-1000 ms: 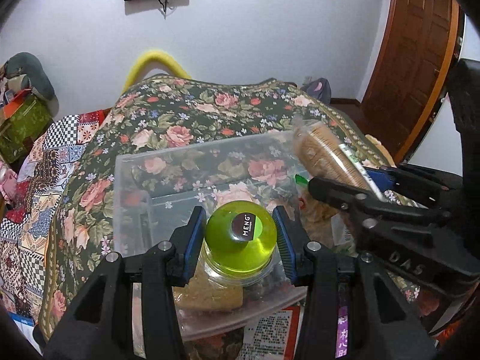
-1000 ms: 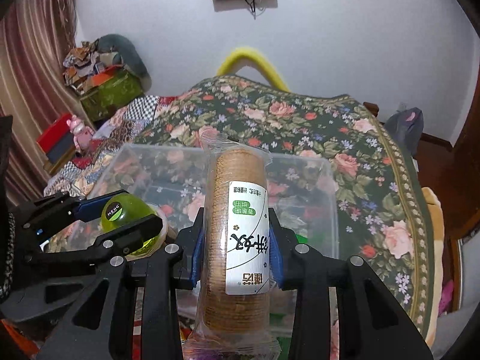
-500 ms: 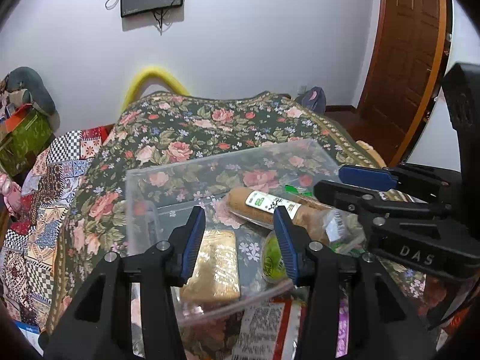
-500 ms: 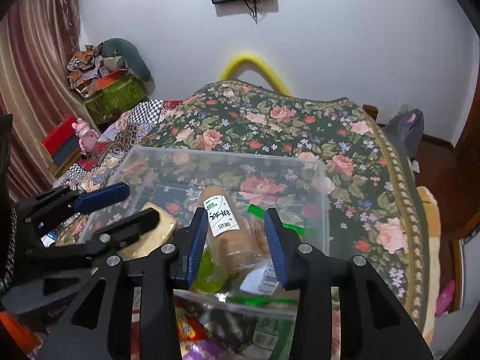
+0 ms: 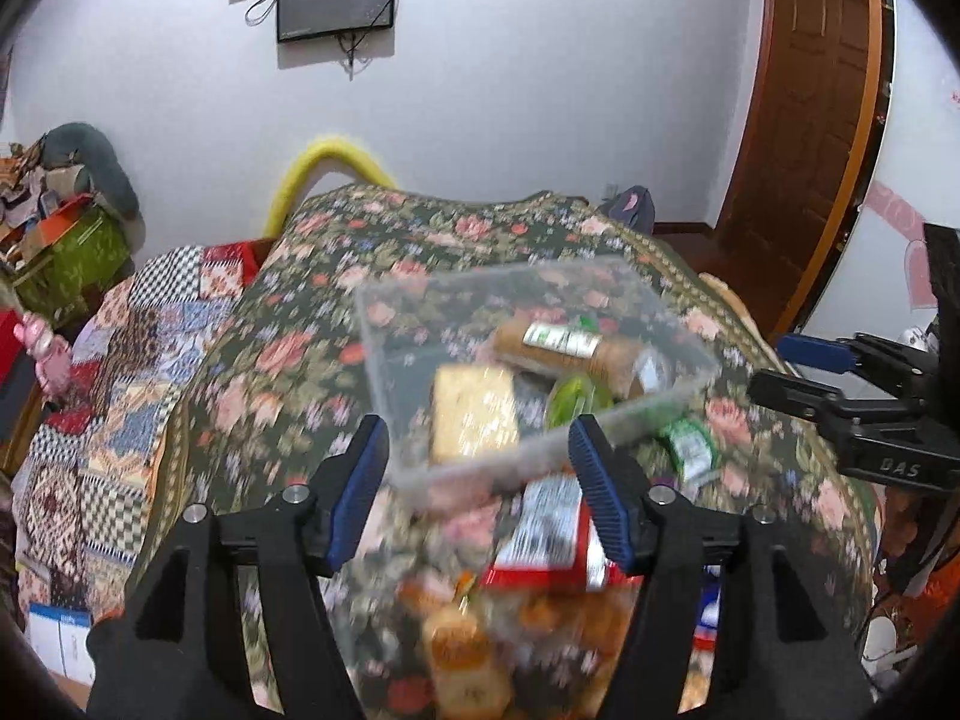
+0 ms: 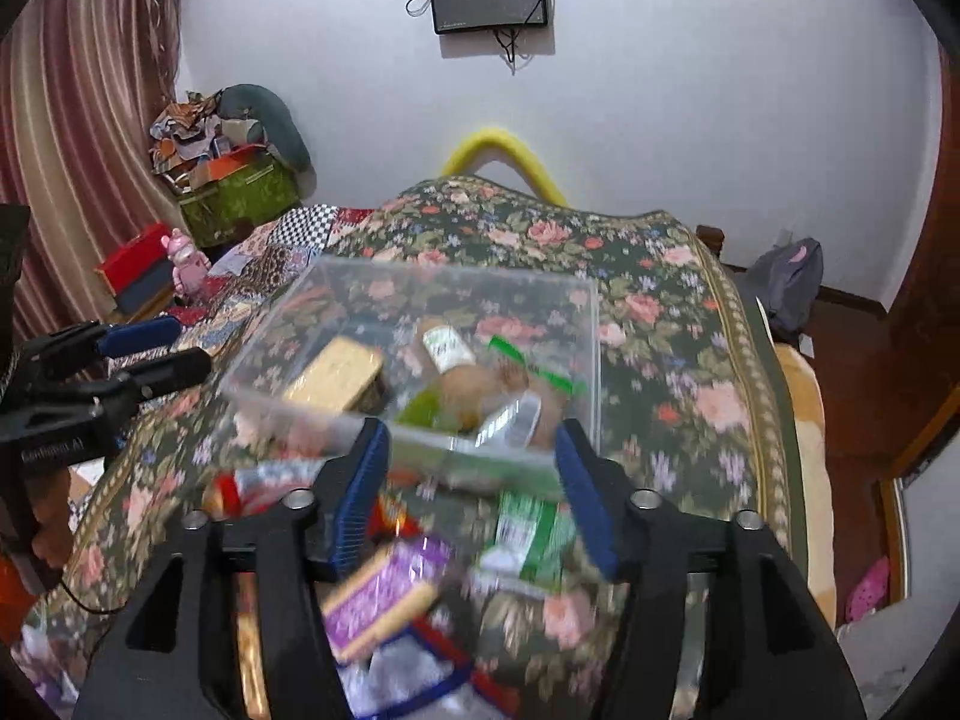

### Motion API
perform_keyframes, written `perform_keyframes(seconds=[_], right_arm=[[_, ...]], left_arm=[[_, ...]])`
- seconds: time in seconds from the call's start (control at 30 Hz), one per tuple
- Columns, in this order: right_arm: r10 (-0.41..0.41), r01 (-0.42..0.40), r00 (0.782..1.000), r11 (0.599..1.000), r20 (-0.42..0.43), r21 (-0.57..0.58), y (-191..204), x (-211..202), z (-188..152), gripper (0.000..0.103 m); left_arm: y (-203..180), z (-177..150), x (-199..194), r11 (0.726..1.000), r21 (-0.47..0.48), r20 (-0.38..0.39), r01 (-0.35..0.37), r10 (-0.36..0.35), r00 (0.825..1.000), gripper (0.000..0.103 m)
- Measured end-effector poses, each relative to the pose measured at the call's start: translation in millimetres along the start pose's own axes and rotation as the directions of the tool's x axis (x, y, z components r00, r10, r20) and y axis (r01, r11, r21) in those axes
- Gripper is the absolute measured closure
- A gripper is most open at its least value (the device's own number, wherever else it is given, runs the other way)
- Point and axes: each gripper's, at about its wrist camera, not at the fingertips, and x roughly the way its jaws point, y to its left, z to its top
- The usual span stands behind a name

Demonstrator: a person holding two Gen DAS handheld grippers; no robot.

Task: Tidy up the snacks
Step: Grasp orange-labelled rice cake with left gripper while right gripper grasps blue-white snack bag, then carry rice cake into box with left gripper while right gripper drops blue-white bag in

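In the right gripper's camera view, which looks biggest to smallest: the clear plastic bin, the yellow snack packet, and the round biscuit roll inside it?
1. Clear plastic bin, clearly largest.
2. Yellow snack packet and biscuit roll: about alike; blur and overlapping wrappers prevent ranking them.

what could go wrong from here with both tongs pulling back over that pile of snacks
1. The loose packets lie heaped right under the open right tongs, so a low sweep could knock them off the floral bedspread.
2. The clear bin sits on soft bedding; a nudge from the left tongs, whose jaws have just been opening, may tip it and shift the biscuit roll.
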Motion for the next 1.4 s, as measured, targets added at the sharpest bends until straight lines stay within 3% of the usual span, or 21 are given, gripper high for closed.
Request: perform_keyframes(seconds=[0.27, 0.57, 0.83, 1.0, 1.1, 1.17, 1.37, 1.4], right_arm=[[0.02, -0.017, 0.998, 0.998, -0.06, 0.058, 5.7, -8.9, -43.7, 0.02], [0.018, -0.016, 0.986, 1.0, -0.167, 0.014, 26.2, 7.1, -86.0, 0.013], [0.01, -0.001, 0.974, 0.999, -0.227, 0.038, 19.1, 32.6, -99.2, 0.006], [0.033, -0.017, 0.977, 0.997, -0.212, 0.076, 8.2, 39.4, -100.1, 0.006], [0.069, -0.045, 0.978, 0.991, -0.195, 0.127, -1.2, 37.4, -102.4, 0.011], [0.067, -0.04, 0.981, 0.988, -0.179, 0.149, -5.5, 34.2, -105.6, 0.015], [0.027, -0.007, 0.987, 0.992, -0.161, 0.123, -3.0, 25.2, -108.4, 0.022], [0.027, -0.009, 0.988, 0.993, -0.153, 0.117, -2.9, 23.2, -107.4, 0.029]], left_arm=[[16.7, -56.2, -11.6, 0.999, -0.036, -0.077, -0.026, 0.023, 0.997, 0.037], [20.2, -102.3, 1.4, 0.998, -0.054, -0.17, -0.033, 0.023, 0.985, 0.037], [15.8, -114.6, 27.9, 0.997, -0.08, -0.214, -0.021, 0.004, 0.977, 0.037], [18.5, -118.4, 42.6, 0.995, -0.096, -0.22, -0.038, 0.016, 0.975, 0.039], [19.1, -118.6, 44.0, 0.995, -0.086, -0.203, -0.052, 0.033, 0.979, 0.052], [21.2, -117.6, 44.5, 0.995, -0.09, -0.202, -0.052, 0.033, 0.979, 0.068], [24.8, -115.0, 37.9, 0.994, -0.097, -0.177, -0.046, 0.029, 0.984, 0.068], [23.9, -113.5, 34.8, 0.994, -0.093, -0.166, -0.049, 0.033, 0.986, 0.068]])
